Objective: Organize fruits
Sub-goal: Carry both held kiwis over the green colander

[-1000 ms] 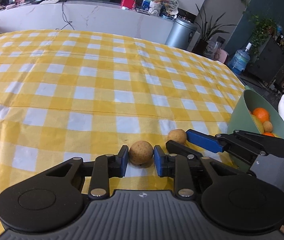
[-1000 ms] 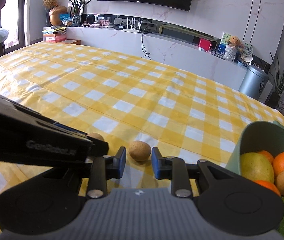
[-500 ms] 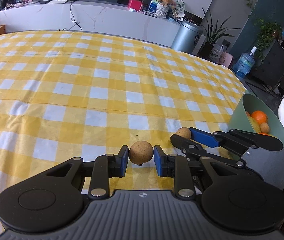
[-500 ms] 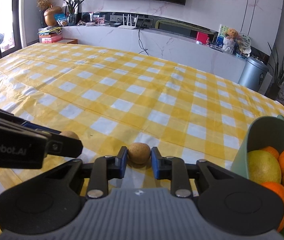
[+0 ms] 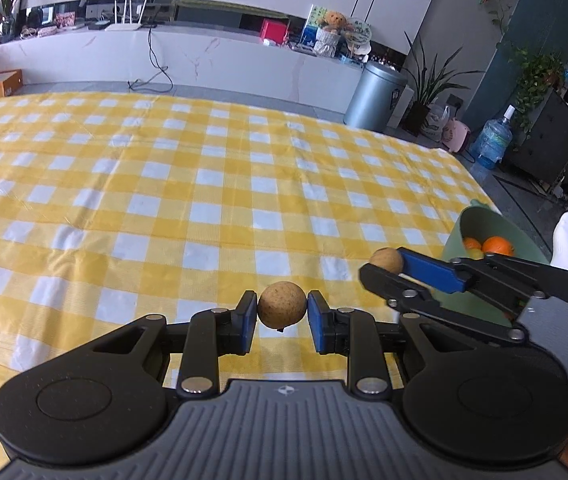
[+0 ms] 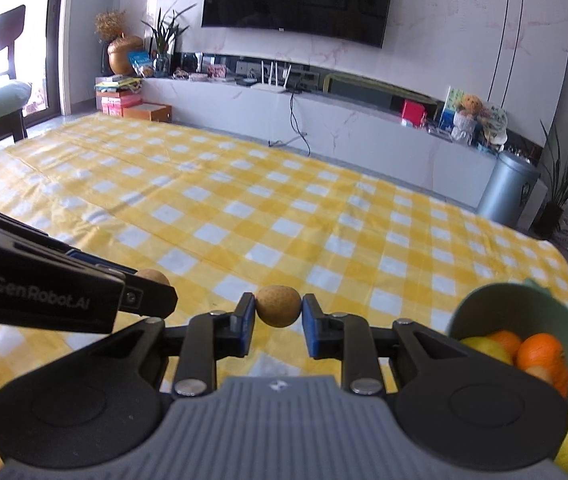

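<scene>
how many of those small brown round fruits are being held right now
2: one brown fruit in the left gripper, one in the right gripper. More may lie hidden in the green bowl.

Bowl (image 6: 484, 304) on tablecloth (image 6: 244, 208), oranges (image 6: 540, 354) inside

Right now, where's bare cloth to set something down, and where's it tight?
Free: the checked tablecloth from the grippers out to its far edge. Crowded: the green bowl, full of fruit, beside the right gripper; left gripper close alongside.

L gripper (image 5: 283, 312) and R gripper (image 6: 277, 310) each clamped on a small brown fruit, both pitched downward, side by side near tablecloth's near edge, R tips ahead.
</scene>
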Tool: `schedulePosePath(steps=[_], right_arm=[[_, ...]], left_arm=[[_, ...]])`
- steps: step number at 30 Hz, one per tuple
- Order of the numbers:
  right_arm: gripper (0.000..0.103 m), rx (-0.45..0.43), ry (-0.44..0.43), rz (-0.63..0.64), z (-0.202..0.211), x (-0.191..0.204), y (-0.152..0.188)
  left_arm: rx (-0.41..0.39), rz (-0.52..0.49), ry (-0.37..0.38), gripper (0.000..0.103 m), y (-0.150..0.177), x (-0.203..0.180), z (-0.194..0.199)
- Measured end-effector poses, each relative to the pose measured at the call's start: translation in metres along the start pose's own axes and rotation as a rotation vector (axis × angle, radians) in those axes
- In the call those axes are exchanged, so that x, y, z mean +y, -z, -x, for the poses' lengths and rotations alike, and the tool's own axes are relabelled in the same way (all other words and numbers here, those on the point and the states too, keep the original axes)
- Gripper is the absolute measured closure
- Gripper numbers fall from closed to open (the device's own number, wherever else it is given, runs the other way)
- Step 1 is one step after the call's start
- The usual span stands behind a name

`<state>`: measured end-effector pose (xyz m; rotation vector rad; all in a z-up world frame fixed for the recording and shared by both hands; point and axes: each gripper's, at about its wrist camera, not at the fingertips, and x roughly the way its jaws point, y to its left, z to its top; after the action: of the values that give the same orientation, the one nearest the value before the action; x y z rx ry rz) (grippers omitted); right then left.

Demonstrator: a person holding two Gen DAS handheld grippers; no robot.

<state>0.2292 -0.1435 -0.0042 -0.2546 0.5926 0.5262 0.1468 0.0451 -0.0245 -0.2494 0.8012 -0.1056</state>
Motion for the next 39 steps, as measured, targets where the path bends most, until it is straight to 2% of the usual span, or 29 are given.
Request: schedulePosePath(steps=[13, 21, 28, 35, 39], right_arm=[[0.081, -0.156, 0.045, -0.079, 0.084, -0.038, -0.002], [0.081, -0.192, 0.124, -0.141, 0.114, -0.07, 0.01], [0.081, -0.163, 0.201, -0.165, 0.123, -0.095, 0.021], [0.081, -0.111, 0.238, -0.198, 0.124, -0.117, 0.033], [0.081, -0.05, 0.247, -0.217, 0.115, -0.125, 0.038]], left_arm=[[-0.073, -0.061, 0.026, 0.073, -0.01, -0.042, 0.033], [-0.091, -0.146, 0.061, 0.073, -0.011, -0.084, 0.041], [-0.08, -0.225, 0.093, 0.073, -0.013, -0.124, 0.029], [-0.036, -0.289, 0.125, 0.073, -0.012, -0.156, 0.003], [-0.004, -0.32, 0.135, 0.073, -0.011, -0.168, -0.015]])
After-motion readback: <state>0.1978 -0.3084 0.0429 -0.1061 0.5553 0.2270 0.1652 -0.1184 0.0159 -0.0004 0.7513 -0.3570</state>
